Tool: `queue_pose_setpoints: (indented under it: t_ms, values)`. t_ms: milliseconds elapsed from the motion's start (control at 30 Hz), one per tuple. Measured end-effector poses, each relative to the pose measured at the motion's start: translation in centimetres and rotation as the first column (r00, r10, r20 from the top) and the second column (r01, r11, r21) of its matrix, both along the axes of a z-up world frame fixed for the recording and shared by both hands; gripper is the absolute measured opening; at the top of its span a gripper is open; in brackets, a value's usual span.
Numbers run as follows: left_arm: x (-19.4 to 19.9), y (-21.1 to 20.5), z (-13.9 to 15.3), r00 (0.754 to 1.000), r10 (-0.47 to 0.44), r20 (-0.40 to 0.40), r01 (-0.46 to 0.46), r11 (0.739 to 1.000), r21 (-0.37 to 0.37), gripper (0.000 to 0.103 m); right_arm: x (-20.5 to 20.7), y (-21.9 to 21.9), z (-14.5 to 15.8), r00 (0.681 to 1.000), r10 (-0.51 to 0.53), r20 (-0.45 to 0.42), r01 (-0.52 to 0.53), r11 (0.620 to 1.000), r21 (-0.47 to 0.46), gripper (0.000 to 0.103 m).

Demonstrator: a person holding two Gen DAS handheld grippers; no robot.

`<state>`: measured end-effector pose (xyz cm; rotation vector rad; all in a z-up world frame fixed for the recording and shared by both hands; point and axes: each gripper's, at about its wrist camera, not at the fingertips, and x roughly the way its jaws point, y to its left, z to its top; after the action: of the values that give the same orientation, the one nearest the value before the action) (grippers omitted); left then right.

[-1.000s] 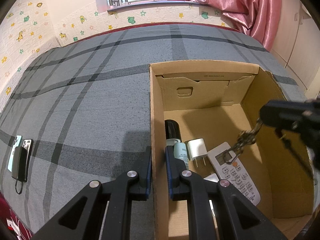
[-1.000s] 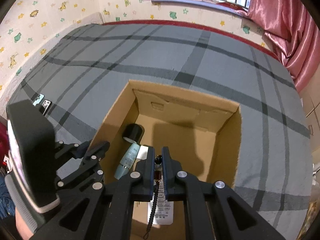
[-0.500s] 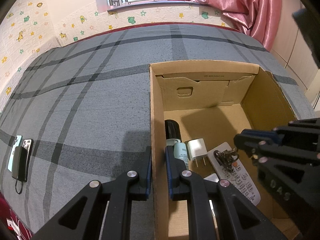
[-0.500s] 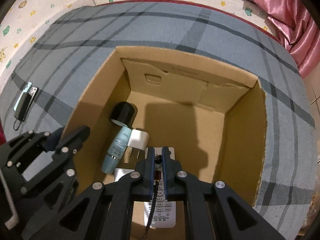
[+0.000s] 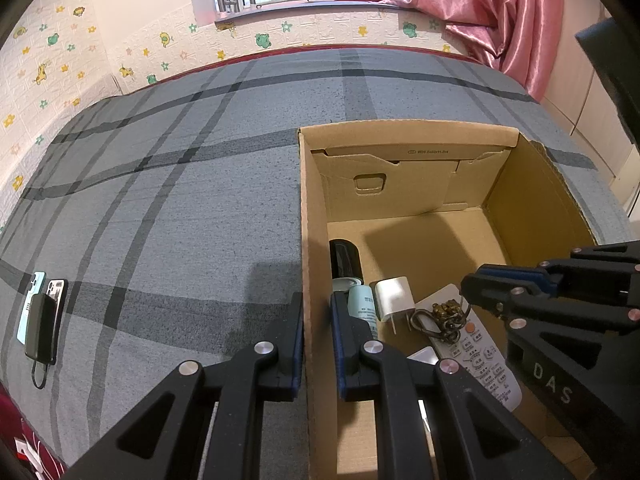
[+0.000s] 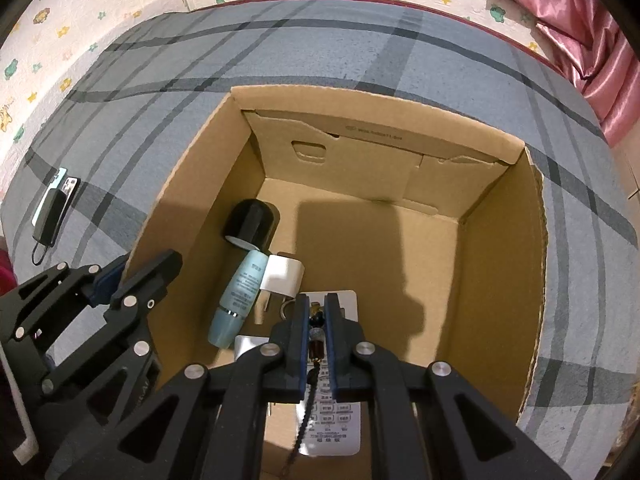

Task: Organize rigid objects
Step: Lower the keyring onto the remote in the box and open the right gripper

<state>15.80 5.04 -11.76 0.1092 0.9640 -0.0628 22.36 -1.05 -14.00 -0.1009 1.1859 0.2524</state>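
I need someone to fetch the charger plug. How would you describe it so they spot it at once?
Look in the cardboard box on the bed. Near its left wall, the plug lies between a blue bottle and a remote. It is the only small white cube.

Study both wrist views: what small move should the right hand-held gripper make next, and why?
Probably open its jaws. The right hand-held gripper is low inside the cardboard box, shut on the keychain, whose metal ring end already rests on the remote control. Releasing would leave it in the box.
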Motion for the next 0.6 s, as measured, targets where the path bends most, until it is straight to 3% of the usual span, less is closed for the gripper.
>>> queue_pose_setpoints:
  t_ms: [33, 167, 333, 500, 600]
  values:
    - [0.0, 0.0, 0.0, 1.0, 0.0, 0.0, 0.0, 1.0, 0.0, 0.013, 0.0, 0.0, 0.1, 1.0, -0.001, 0.003, 0.001, 1.0, 0.0, 0.008]
    - [0.0, -0.1, 0.0, 1.0, 0.0, 0.001, 0.0, 1.0, 0.002, 0.013, -0.1, -0.2, 0.5, 1.0, -0.01, 0.014, 0.01, 1.0, 0.012, 0.034]
    - [-0.1, -0.1, 0.0, 1.0, 0.0, 0.001, 0.0, 1.0, 0.004, 0.013, -0.4, -0.8, 1.4, 0.999, -0.028, 0.041, 0.027, 0.999, 0.021, 0.045]
    - [-0.1, -0.1, 0.0, 1.0, 0.0, 0.001, 0.0, 1.0, 0.003, 0.013, -0.7, -1.2, 2.6, 0.997, -0.036, 0.074, 0.036, 0.999, 0.01, 0.047]
    - [-0.1, -0.1, -0.1, 1.0, 0.0, 0.001, 0.0, 1.0, 0.004, 0.013, -0.9, -1.7, 3.4, 0.994, -0.051, 0.094, 0.051, 0.999, 0.003, 0.056]
